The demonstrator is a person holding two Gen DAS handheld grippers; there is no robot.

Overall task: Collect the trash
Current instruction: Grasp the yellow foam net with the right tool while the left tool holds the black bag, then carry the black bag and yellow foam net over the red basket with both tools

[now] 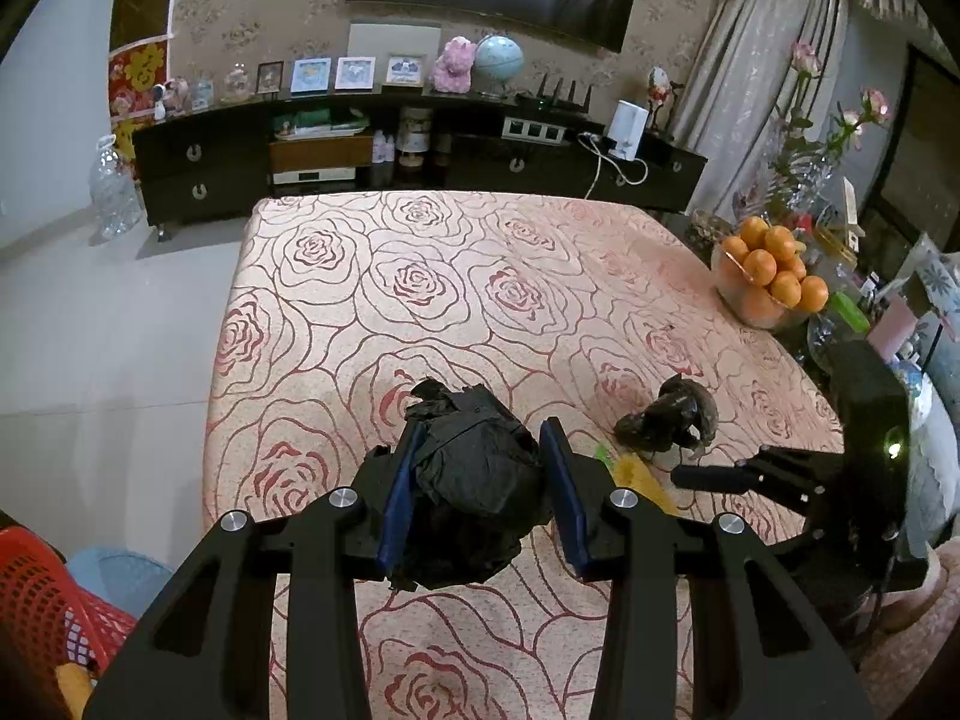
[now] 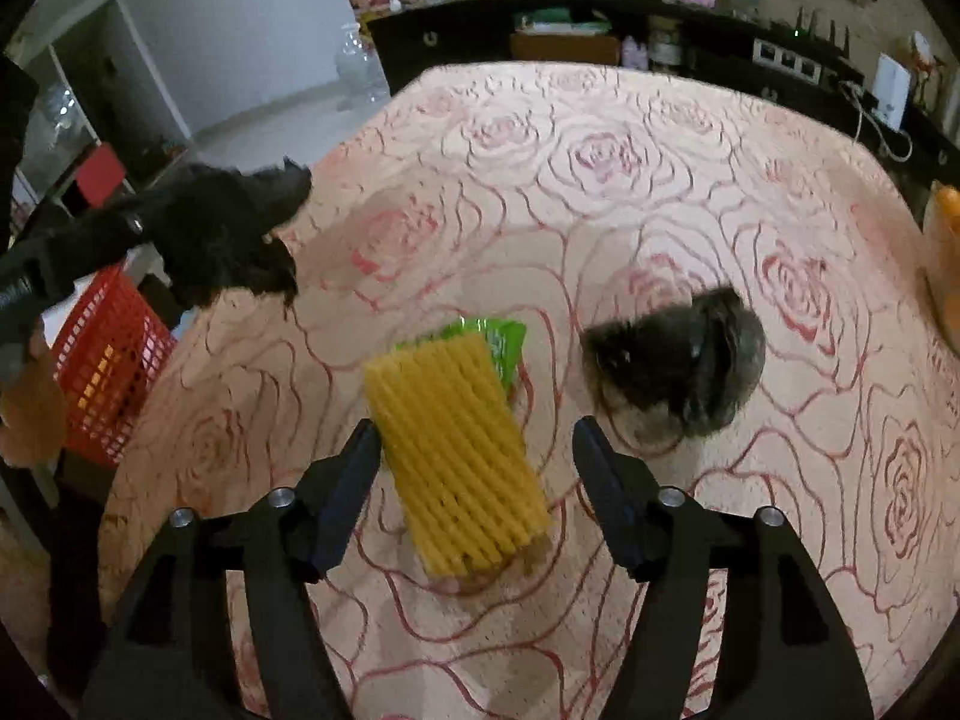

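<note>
Left gripper [image 1: 480, 474] clamped on black wad [image 1: 474, 480]; right gripper [image 2: 477, 456] jaws apart over yellow net [image 2: 456, 456].

**Left gripper clamped, right gripper spread**

Our left gripper [image 1: 483, 462] is closed around a crumpled black wad [image 1: 474, 480], both blue pads [image 1: 399, 492] pressed against its sides, holding it above the tabletop. Our right gripper [image 2: 477, 456] hangs low with its jaws wide apart and nothing between the fingertips pinched. In the left wrist view the right gripper [image 1: 714, 474] sits off to the right, pointing left.
</note>
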